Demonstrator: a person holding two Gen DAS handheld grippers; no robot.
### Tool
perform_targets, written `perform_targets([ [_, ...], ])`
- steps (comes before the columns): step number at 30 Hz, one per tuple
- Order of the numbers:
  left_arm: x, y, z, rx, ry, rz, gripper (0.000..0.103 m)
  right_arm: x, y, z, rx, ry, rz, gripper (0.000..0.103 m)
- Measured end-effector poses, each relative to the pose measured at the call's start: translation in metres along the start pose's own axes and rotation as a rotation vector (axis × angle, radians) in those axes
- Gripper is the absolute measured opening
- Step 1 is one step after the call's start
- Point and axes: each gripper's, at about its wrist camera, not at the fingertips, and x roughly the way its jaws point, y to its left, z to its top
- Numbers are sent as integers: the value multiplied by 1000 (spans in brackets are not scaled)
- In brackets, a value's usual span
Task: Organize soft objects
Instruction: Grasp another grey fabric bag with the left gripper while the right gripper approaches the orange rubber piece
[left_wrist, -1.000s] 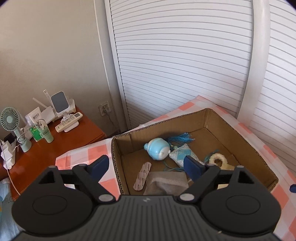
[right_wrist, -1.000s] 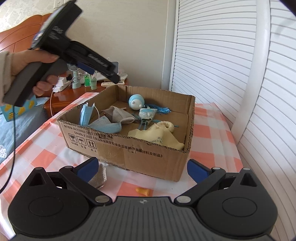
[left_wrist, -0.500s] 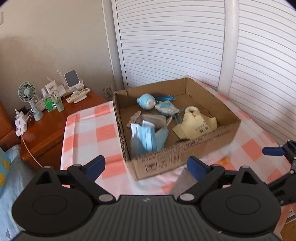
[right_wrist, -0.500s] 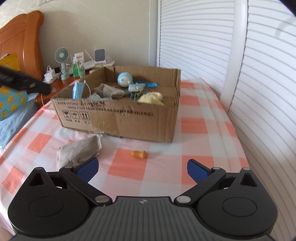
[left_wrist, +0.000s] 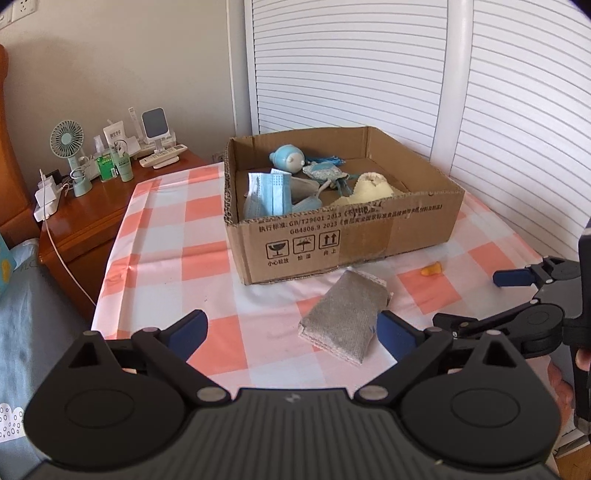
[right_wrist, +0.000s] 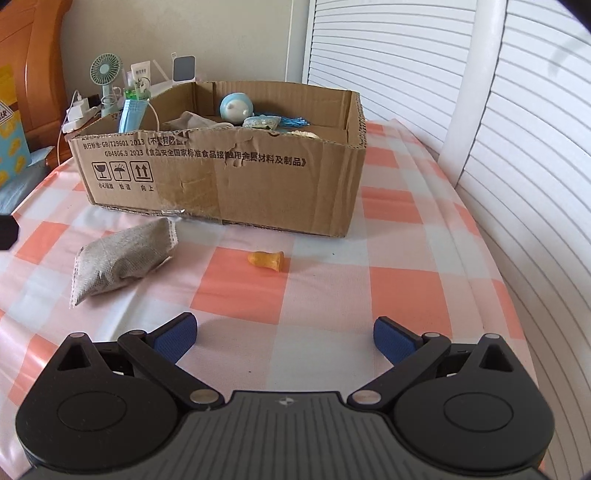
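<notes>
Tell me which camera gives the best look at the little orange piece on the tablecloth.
The right wrist view. There the orange piece lies near the middle of the picture, alone on the checked tablecloth in front of the cardboard box, its shape plain. The left wrist view shows the same piece only as a small speck far to the right.

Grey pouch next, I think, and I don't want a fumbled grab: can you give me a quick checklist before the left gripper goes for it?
1. Left gripper empty, jaws wide after just opening: ok.
2. Grey pouch lies flat on the tablecloth, outside the box: ok.
3. Pouch centred between the jaws: not ok, it sits toward the right finger.
4. Right gripper empty and open: ok.
5. Right gripper clear of the pouch: ok, off to the side.
6. Room in the box for the pouch: ok, bare floor at its right end.
</notes>
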Motion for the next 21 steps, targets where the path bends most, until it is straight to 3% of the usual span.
perform_targets([
  [11,53,-14,-11,77,111,-82,98,3,-3,1,-18,-20,26,103],
  [16,72,-15,-8,138,138,-116,98,6,-4,3,-24,-20,35,103],
  [21,85,-13,1,160,139,-195,98,7,-6,4,-32,-25,44,103],
])
